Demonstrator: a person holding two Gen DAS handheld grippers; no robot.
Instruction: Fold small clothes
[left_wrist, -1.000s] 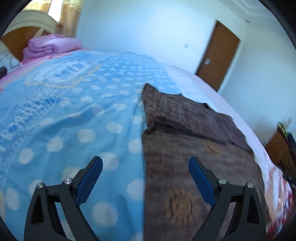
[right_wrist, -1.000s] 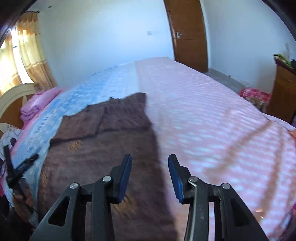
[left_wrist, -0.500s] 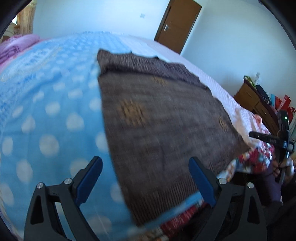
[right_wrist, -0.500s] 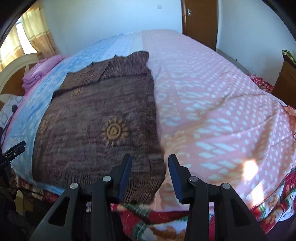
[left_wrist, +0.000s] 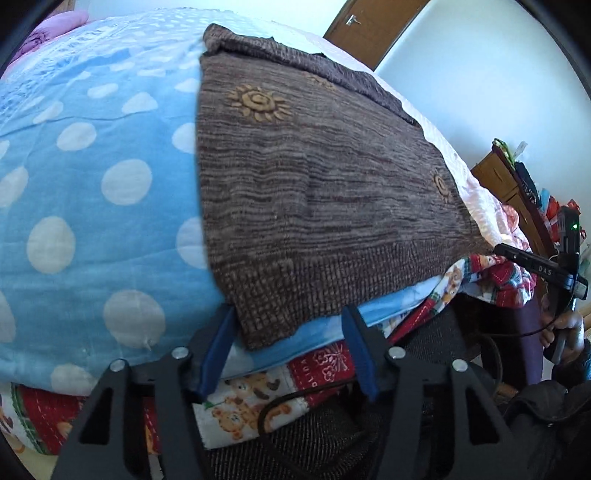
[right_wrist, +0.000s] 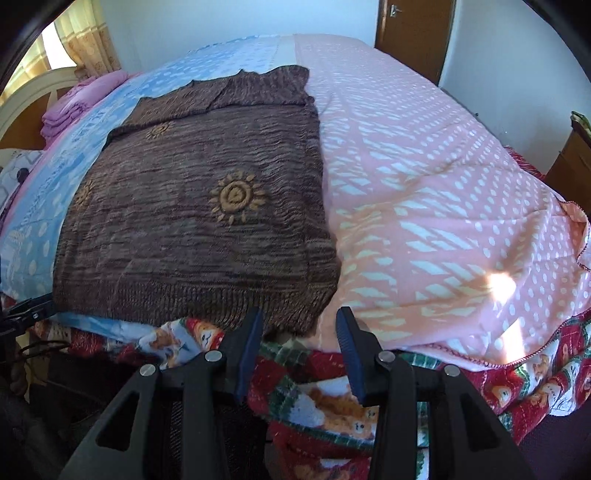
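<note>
Right wrist: both claws (right_wrist: 297, 326) (left_wrist: 288, 326) gape empty over sweater (right_wrist: 199, 221) on bed (right_wrist: 424, 177).

Home bedroom, bed (right_wrist: 424, 177), headboard (right_wrist: 22, 107), curtains (right_wrist: 88, 40)

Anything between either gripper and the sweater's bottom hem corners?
Nothing visible. The left gripper, its jaws just closing, has the brown sweater hem's left corner between its fingers, not visibly pinched. The right gripper stands open at the right corner, only bedding below.
</note>
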